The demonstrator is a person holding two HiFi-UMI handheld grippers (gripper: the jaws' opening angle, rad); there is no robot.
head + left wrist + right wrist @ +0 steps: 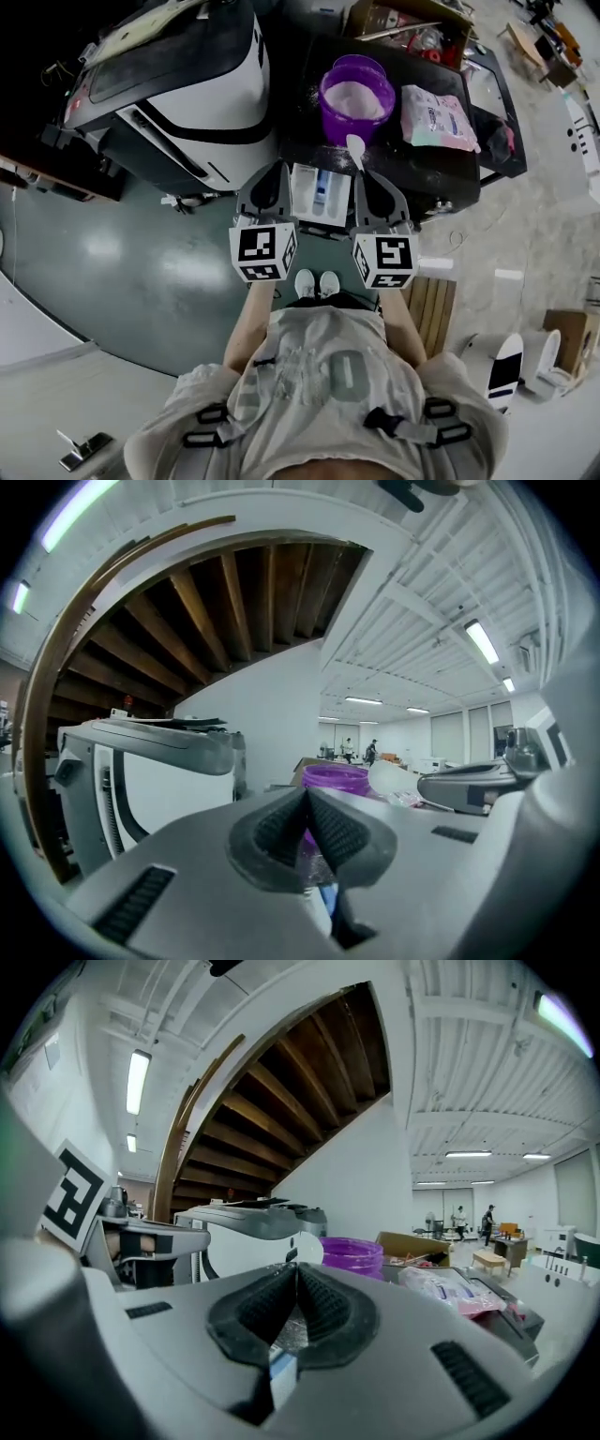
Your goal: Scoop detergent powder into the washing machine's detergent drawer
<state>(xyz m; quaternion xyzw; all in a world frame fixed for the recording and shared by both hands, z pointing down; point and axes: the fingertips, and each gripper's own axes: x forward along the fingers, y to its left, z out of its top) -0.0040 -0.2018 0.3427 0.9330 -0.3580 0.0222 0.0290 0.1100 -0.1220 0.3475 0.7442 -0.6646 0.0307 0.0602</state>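
The white detergent drawer [319, 192] with a blue compartment lies at the near edge of the black table [394, 173], between my two grippers. Behind it stands a purple bucket [356, 94] of white powder, seen too from each gripper [335, 778] [352, 1252]. A white scoop [356, 150] rests in front of the bucket. My left gripper [278, 171] [307, 794] and right gripper [362, 178] [297, 1269] hover on either side of the drawer. Both are shut, with nothing between their pads. The washing machine [178, 84] stands to the left.
A pink and white detergent bag [436, 117] lies right of the bucket. A cardboard box [403, 19] sits at the table's far end. Below are the green floor [122, 262], a wooden pallet [436, 309] and my own shoes [317, 281].
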